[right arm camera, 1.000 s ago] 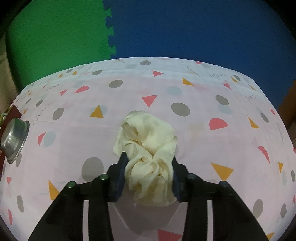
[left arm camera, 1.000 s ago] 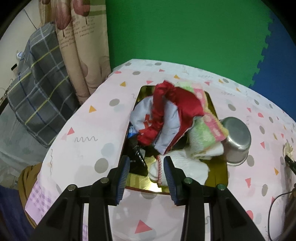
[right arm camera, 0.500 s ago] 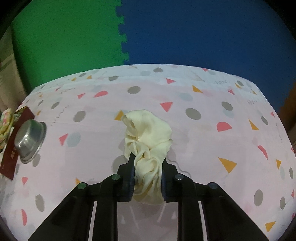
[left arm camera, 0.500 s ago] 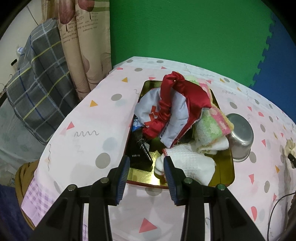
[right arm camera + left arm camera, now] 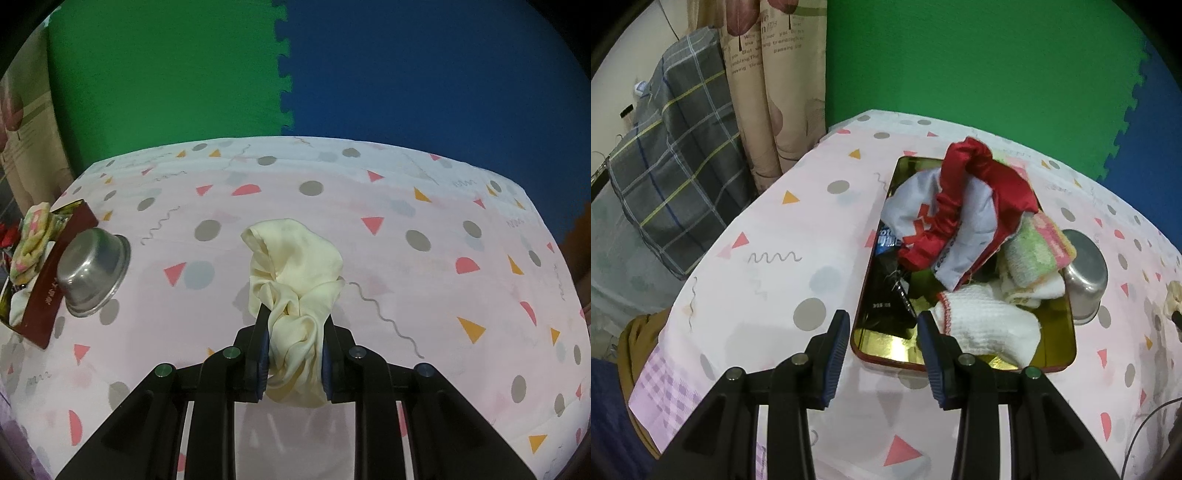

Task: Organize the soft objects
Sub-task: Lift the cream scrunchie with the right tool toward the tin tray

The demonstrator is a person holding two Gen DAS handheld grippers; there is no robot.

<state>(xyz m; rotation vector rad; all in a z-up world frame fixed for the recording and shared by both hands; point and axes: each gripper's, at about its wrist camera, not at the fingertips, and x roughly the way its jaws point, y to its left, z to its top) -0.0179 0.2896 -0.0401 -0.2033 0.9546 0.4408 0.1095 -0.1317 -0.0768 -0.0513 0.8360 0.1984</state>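
The cream scrunchie [image 5: 293, 291] is now pinched between the pads of the right gripper [image 5: 294, 345], whose jaws stood wide around it a second ago and have since clamped in on the fabric. It has also come up off the pink patterned tablecloth [image 5: 424, 280], its free loop hanging forward of the fingertips, so the pick looks done and the carry has begun. The likely destination is the gold-lined tray [image 5: 1057, 350] at far left, beside the upturned steel bowl [image 5: 92, 271]. That tray already holds a red and grey cloth [image 5: 960, 214], a green and pink towel [image 5: 1032, 254] and a white knit cloth [image 5: 988, 325]. The left gripper [image 5: 881, 352] hovers over the tray's near edge, fingers apart and gripping nothing.
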